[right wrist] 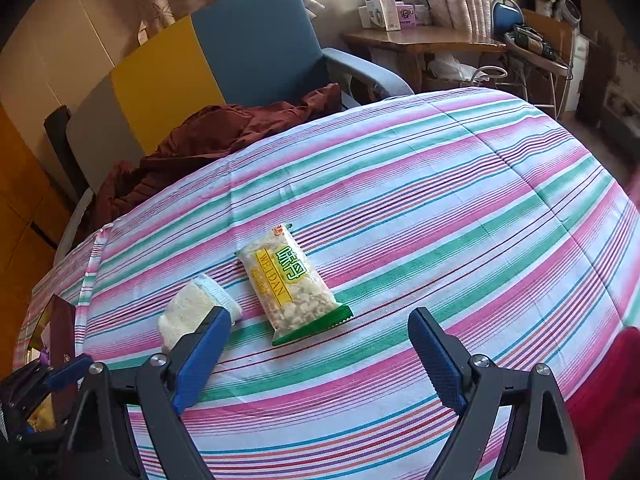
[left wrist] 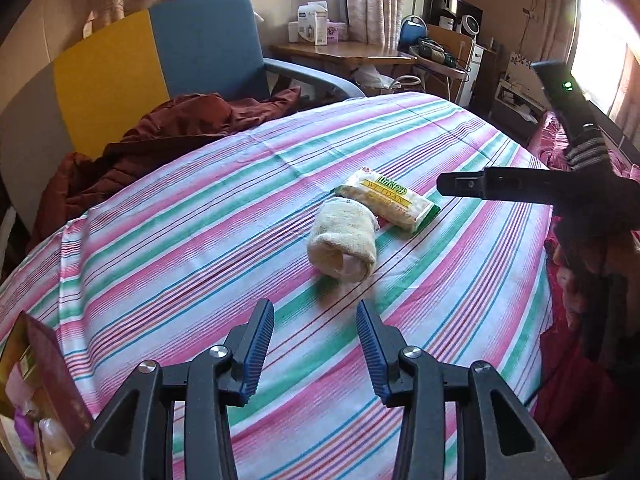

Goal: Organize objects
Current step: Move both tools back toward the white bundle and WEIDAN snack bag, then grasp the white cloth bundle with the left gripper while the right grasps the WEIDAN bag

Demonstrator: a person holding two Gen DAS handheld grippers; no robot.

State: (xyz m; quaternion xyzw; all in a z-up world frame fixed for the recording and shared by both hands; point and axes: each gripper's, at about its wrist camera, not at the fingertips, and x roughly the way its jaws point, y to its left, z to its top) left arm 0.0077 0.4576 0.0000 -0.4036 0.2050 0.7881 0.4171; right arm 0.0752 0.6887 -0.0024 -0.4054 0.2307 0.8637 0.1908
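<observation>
- A striped cloth (right wrist: 440,200) in pink, green and white is covering the whole supporting surface, filling the middle of both views.
- A snack packet (right wrist: 290,286) marked WEIDAN is lying flat on it, centre frame.
- A rolled cream towel (left wrist: 342,240) is resting just beside the packet, apparently touching one end.
- A dark red box (left wrist: 48,380) is sitting at the lower left edge.

The left gripper (left wrist: 315,320) is tilted downward over the near part of the striped bedspread (left wrist: 460,280), its blue pads (left wrist: 256,344) parted by a narrow gap with nothing between them. The right gripper (right wrist: 320,330) is likewise angled downward, jaws spread wide and empty. A dark-gloved hand (left wrist: 588,200) is seen gripping its handle at the right edge.
</observation>
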